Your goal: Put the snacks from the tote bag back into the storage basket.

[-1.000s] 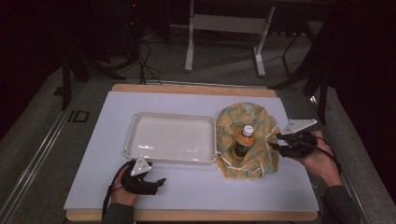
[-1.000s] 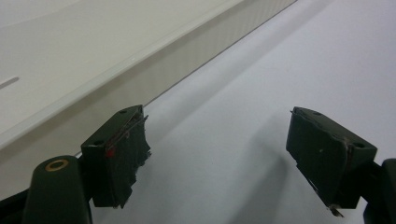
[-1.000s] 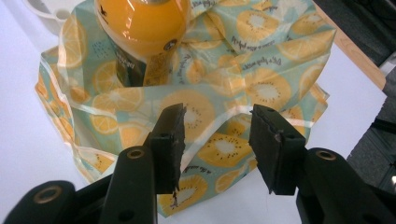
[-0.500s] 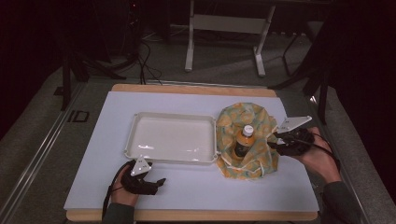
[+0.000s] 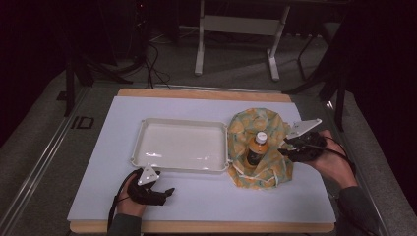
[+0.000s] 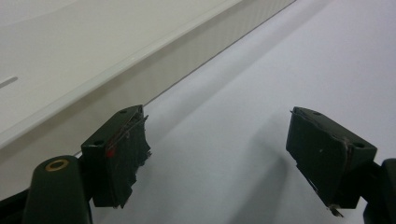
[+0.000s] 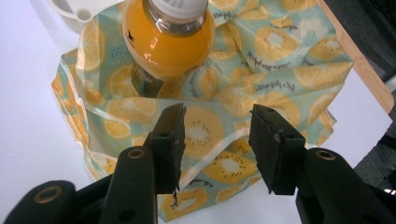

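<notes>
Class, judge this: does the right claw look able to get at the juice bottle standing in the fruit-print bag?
Probably yes: the right claw is open, facing the bottle, whose upper part stands clear above the bag.

A: Which inscriptions are legible?

B: "ID", dark letters on the grey floor strip (image 5: pixel 81 122) left of the counter. Small dark script on the fruit-patterned yellow-and-teal cloth (image 7: pixel 275 51) and the orange-juice bottle's label (image 7: pixel 144 79) are unreadable.

A white sheet (image 5: pixel 206 201) lies under the left gripper (image 5: pixel 168 191) and right gripper (image 5: pixel 285 147), covering a wooden board (image 5: pixel 196 227). Far ahead of them, cables (image 5: pixel 153 69) and a metal stand (image 5: pixel 236 23) sit on grey floor (image 5: pixel 236 73).
</notes>
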A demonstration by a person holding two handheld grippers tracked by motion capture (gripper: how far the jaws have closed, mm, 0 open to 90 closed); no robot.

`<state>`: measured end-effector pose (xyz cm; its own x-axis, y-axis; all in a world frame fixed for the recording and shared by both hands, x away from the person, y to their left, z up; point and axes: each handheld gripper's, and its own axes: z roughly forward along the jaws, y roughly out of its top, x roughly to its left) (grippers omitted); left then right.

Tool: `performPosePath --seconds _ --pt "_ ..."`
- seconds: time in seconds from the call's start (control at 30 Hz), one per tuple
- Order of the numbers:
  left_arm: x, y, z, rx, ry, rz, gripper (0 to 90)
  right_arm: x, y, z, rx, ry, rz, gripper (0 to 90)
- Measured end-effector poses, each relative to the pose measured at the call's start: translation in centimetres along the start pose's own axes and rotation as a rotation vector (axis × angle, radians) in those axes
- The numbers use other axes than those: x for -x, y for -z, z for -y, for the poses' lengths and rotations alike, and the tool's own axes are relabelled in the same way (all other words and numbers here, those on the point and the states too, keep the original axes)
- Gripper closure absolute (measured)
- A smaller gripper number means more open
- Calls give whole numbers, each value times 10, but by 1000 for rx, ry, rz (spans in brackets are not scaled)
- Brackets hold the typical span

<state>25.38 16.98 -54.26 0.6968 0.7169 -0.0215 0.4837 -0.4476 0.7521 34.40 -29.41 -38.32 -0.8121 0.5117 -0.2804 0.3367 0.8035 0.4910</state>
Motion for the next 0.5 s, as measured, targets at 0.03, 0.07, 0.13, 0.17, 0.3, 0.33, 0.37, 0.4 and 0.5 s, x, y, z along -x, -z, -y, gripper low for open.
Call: performPosePath --seconds 0.03,0.07,0.13,0.17,0.3,0.33,0.37,0.4,0.5 --pt "0 0 0 0 0 0 205 0 0 -1 1 3 -3 552" --pt "0 0 0 1 0 0 205 0 0 -3 -3 6 -5 552" --pt "0 0 0 0 0 0 205 0 -1 -5 -7 15 -8 552" --pt "0 0 0 0 0 1 206 0 -1 -7 -13 18 -9 552" --pt "0 0 0 0 1 1 206 -1 -2 -12 -16 35 -12 552" --pt "0 0 0 1 1 1 206 -1 -2 -14 -22 38 -11 552" --pt "0 0 0 1 1 1 205 -1 -3 -15 -27 43 -12 552" --pt "0 0 0 0 0 1 205 -1 -3 -17 -31 48 -14 551" --pt "0 0 0 0 0 2 206 -1 -4 -21 -39 59 -14 550"
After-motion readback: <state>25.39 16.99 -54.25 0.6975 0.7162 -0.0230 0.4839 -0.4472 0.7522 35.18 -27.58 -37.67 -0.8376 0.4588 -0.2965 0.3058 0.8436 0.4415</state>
